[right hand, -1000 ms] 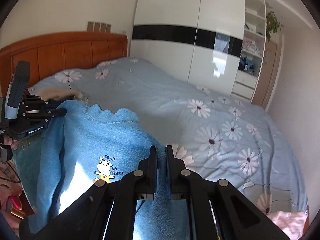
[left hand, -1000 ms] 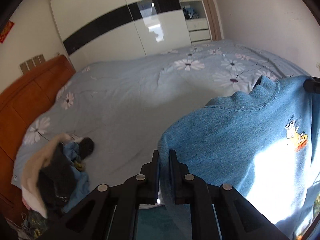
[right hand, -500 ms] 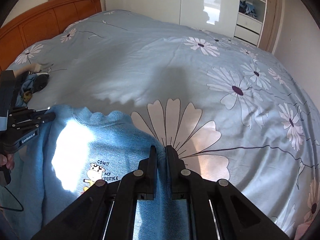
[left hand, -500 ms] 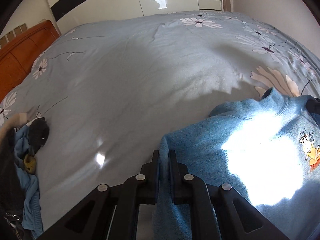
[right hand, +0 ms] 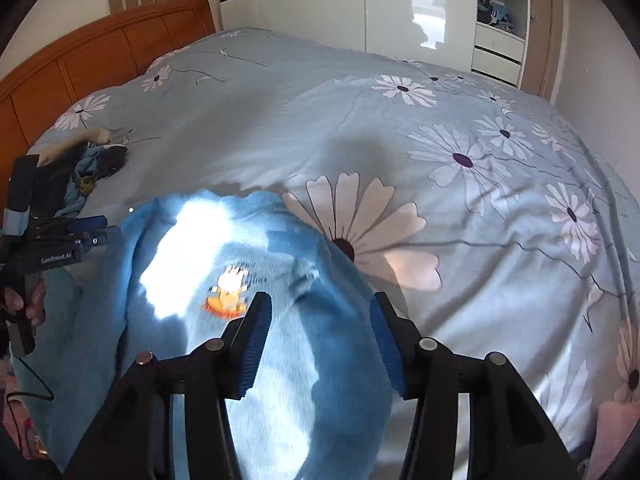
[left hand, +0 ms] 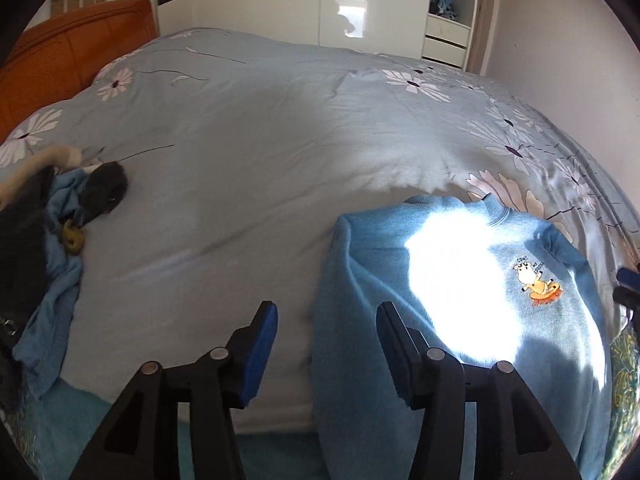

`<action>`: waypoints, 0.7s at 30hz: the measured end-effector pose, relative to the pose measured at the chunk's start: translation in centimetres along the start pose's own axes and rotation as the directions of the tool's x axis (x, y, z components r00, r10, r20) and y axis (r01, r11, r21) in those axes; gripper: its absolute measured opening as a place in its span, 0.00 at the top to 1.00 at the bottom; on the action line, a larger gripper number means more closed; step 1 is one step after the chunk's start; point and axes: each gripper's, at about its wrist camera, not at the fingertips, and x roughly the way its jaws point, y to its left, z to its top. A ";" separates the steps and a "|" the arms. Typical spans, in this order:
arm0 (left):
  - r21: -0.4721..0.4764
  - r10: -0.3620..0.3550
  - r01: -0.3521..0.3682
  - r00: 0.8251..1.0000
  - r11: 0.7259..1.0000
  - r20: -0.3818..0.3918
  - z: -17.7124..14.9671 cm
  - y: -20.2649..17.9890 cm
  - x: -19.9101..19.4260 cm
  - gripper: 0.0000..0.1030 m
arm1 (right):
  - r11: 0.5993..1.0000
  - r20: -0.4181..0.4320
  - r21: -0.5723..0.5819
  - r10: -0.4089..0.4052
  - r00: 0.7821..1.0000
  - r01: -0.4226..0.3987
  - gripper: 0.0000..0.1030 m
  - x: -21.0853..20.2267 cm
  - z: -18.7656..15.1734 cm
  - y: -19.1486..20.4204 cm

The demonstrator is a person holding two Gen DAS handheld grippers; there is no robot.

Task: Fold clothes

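Note:
A blue sweatshirt [left hand: 460, 280] with a small cartoon cow print lies face up on the near edge of the bed, collar pointing away, its lower part hanging over the edge. It also shows in the right wrist view [right hand: 240, 300]. My left gripper [left hand: 326, 312] is open and empty, above the sweatshirt's left shoulder edge. My right gripper [right hand: 320, 308] is open and empty, above its right shoulder. The left gripper also shows in the right wrist view [right hand: 96, 230], at the sweatshirt's left side.
The bed [left hand: 280, 120] has a light blue duvet with white daisies. A pile of dark, blue and cream clothes [left hand: 52, 232] lies at its left edge, near the orange wooden headboard [right hand: 100, 52]. A white wardrobe [left hand: 320, 8] stands behind the bed.
Both grippers lowered the sweatshirt onto the bed, then opened and let go of its shoulders. It now lies flat instead of hanging between them.

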 end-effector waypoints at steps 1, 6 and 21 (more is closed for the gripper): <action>-0.008 0.013 -0.013 1.000 1.000 0.010 -0.7 0.3 -1.1 0.45 | 1.000 -0.016 0.011 0.006 1.000 -0.006 0.49 -0.8 -1.7 -0.3; 0.014 0.017 -0.018 0.998 1.000 0.063 -4.3 0.8 -5.6 0.43 | 0.995 -0.124 0.096 0.052 0.991 -0.040 0.49 -3.0 -10.3 -1.6; -0.022 -0.007 0.008 0.999 1.000 0.048 -9.7 0.6 -11.3 0.42 | 0.978 -0.054 0.175 0.124 0.991 -0.113 0.98 -6.4 -12.7 -0.6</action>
